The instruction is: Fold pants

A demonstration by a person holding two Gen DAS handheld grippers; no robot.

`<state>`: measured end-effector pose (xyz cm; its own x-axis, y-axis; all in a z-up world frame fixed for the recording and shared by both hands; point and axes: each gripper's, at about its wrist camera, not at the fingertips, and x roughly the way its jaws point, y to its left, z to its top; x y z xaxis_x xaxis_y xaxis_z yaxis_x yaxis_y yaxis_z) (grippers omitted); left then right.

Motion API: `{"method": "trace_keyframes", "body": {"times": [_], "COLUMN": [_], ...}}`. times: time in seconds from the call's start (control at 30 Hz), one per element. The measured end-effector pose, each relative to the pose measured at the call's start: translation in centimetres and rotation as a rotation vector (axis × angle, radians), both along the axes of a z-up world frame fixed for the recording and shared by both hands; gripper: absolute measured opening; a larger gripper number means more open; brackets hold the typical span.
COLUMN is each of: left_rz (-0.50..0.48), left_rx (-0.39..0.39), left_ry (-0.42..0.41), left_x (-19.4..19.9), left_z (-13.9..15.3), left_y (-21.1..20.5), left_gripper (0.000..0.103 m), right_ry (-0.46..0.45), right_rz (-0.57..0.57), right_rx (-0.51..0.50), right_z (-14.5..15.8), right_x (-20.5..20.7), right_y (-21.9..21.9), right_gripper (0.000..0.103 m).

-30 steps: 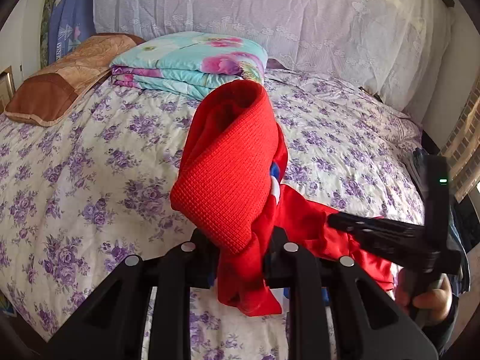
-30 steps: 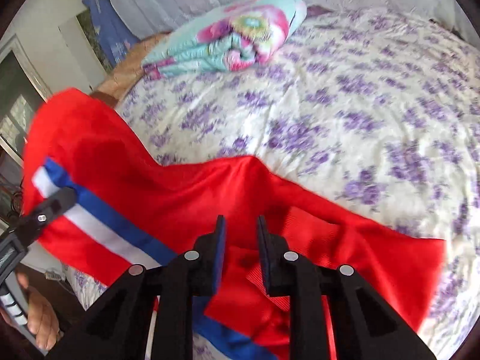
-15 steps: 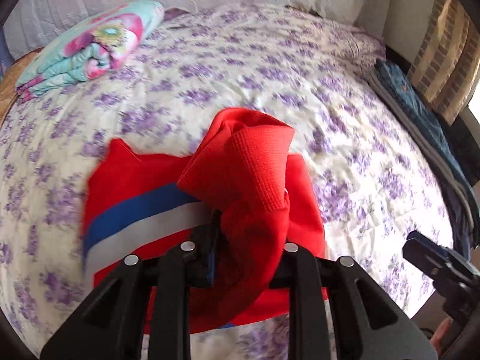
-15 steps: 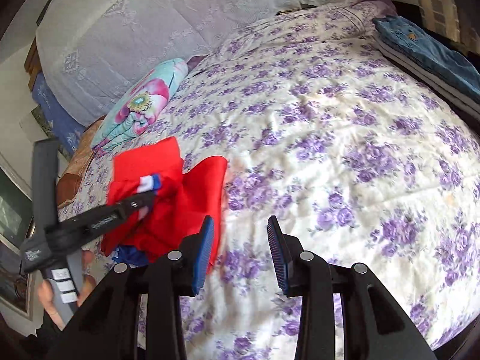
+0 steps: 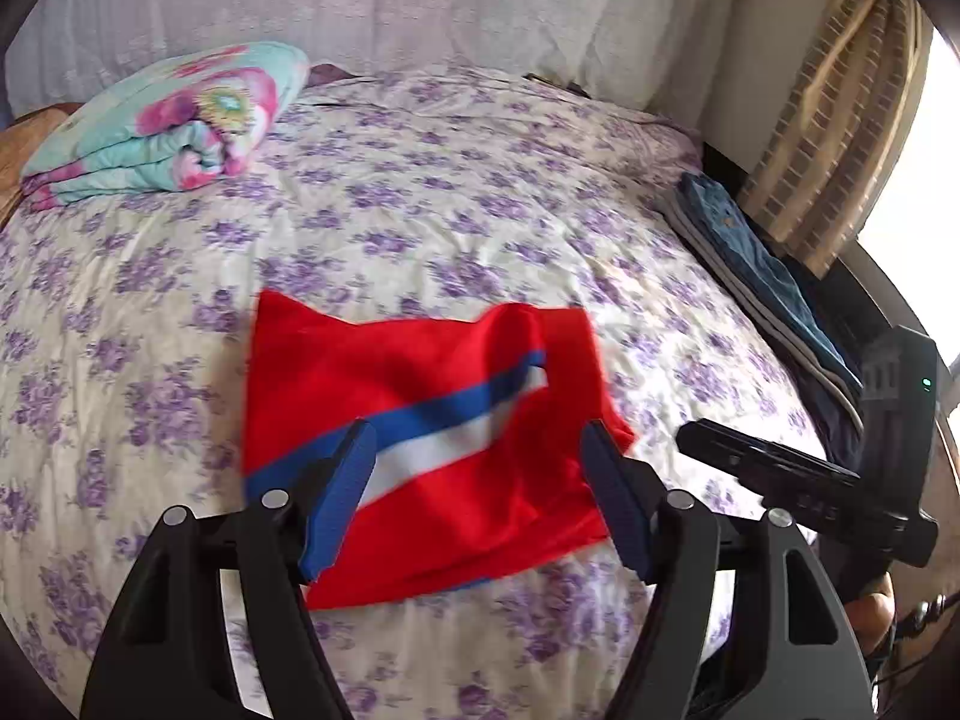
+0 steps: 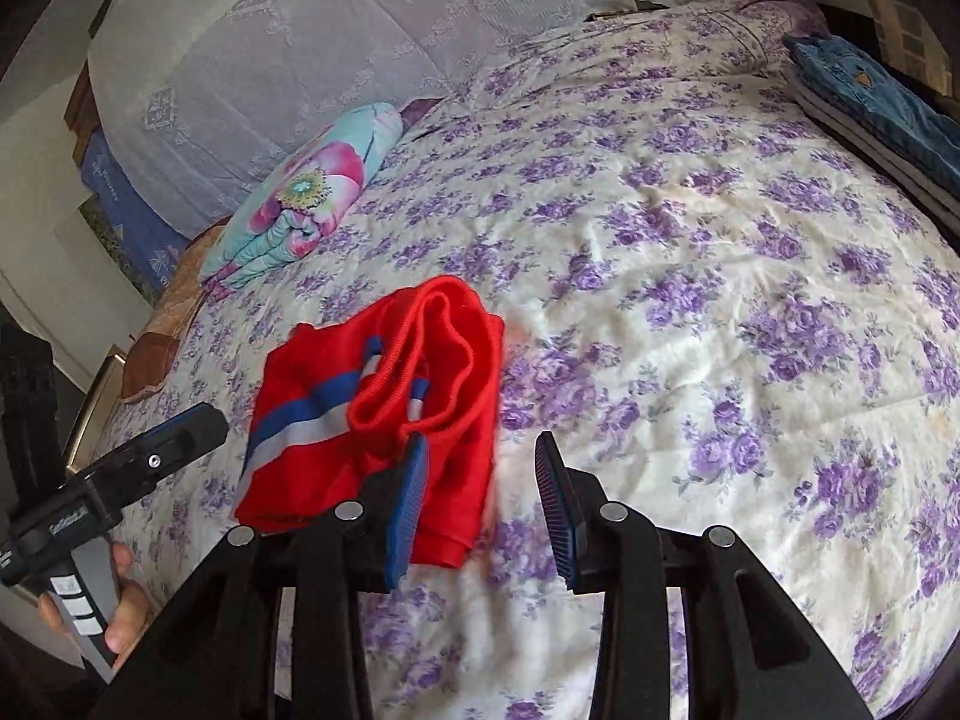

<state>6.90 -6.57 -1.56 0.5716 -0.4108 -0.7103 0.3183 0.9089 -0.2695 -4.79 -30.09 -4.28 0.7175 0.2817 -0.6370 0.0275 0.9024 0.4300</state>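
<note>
The red pants (image 5: 420, 372), with a blue and white side stripe, lie folded in a loose pile on the flowered bedspread (image 5: 456, 192). My left gripper (image 5: 477, 438) hovers over their near edge. Its jaws are opening wide and the pads touch no cloth. In the right wrist view the pants (image 6: 312, 372) lie left of centre, waistband bunched on top. My right gripper (image 6: 482, 444) stands open just right of them, its left pad in front of the cloth's edge and nothing between the pads. Each view shows the other gripper, the right (image 5: 780, 474) and the left (image 6: 150, 462).
A folded floral quilt (image 5: 162, 126) sits at the bed's far left by a brown pillow (image 6: 156, 348). A stack of folded jeans (image 5: 750, 264) lies along the right edge. A lace-covered headboard (image 5: 420, 6) is behind, a curtain (image 5: 840, 120) at the right.
My left gripper carried the raised pants down onto the bed and let go, its jaws spreading wide. My right gripper had released the cloth earlier and drew back to the right of it.
</note>
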Motion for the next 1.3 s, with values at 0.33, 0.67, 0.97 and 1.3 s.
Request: {"method": "trace_keyframes", "body": {"times": [0.33,0.67,0.97,1.3], "left_rz": [-0.031,-0.041,-0.040,-0.055], "left_rx": [-0.058,-0.008,0.079,0.123], "left_ry": [0.221,0.128,0.075,0.056], "left_x": [3.5,0.4,-1.1,-1.4], "left_z": [-7.4,-7.7,-7.6,-7.9], "left_y": [0.9,1.7,0.5,-0.6], "left_gripper": [0.046,0.043,0.044,0.045], "right_ry": [0.179,0.152,0.459,0.420], "right_rz": [0.066,0.366,0.538,0.521], "right_rx": [-0.158,-0.263,-0.320,-0.366], "right_z": [-2.2,4.2,-2.7,-3.9], "right_x": [8.7,15.4,25.8,25.8], "right_y": [5.3,11.9,20.3,21.0], "right_gripper": [0.034,0.056,0.007,0.015]}}
